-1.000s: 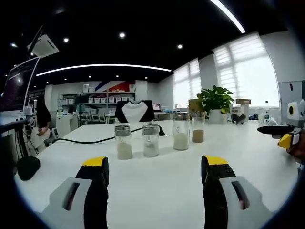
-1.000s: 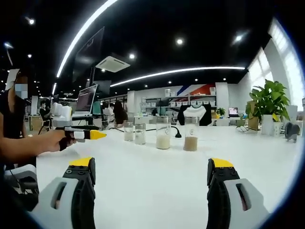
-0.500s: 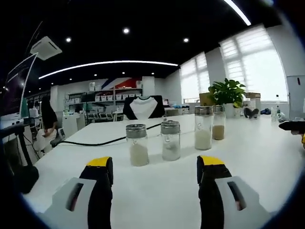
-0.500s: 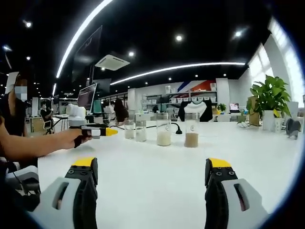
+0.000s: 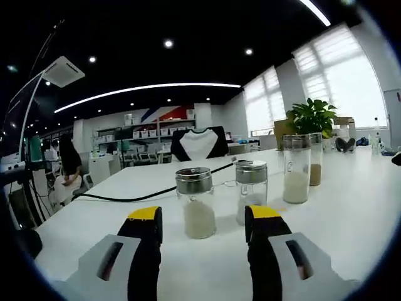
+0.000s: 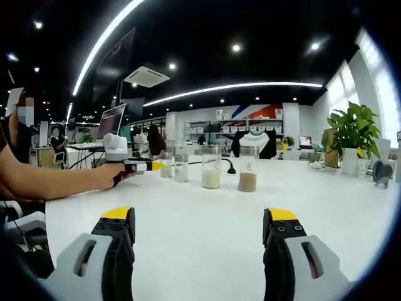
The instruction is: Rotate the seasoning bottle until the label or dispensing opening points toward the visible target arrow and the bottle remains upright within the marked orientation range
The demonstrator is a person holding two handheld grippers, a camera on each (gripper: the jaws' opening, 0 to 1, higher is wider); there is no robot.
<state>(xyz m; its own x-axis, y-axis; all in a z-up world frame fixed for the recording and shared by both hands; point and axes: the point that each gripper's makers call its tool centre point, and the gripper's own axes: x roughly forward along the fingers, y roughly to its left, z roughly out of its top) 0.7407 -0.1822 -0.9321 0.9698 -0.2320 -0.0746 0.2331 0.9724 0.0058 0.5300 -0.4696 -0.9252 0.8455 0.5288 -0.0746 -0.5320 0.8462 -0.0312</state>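
Four glass seasoning bottles with metal lids stand upright in a row on the white table (image 5: 351, 207). The nearest short bottle (image 5: 196, 204) holds white grains and stands just ahead of my open left gripper (image 5: 204, 216), in line with the gap between its jaws. A second short bottle (image 5: 251, 191) stands to its right, then a tall white-filled bottle (image 5: 296, 168) and a tall brown-filled one (image 5: 315, 160). In the right gripper view a hand holds the left gripper (image 6: 153, 166) close to the short bottles (image 6: 166, 164). My right gripper (image 6: 199, 216) stands open over bare table, well short of the tall bottles (image 6: 211, 168).
A black cable (image 5: 156, 191) runs across the table behind the bottles. A potted plant (image 5: 311, 116) stands at the far right edge. A chair draped with a black-and-white shirt (image 5: 197, 143) is behind the table. A person's forearm (image 6: 56, 182) reaches in from the left.
My left gripper has moved forward to the nearest short bottle, and its jaws have narrowed a little. The right gripper has barely moved.
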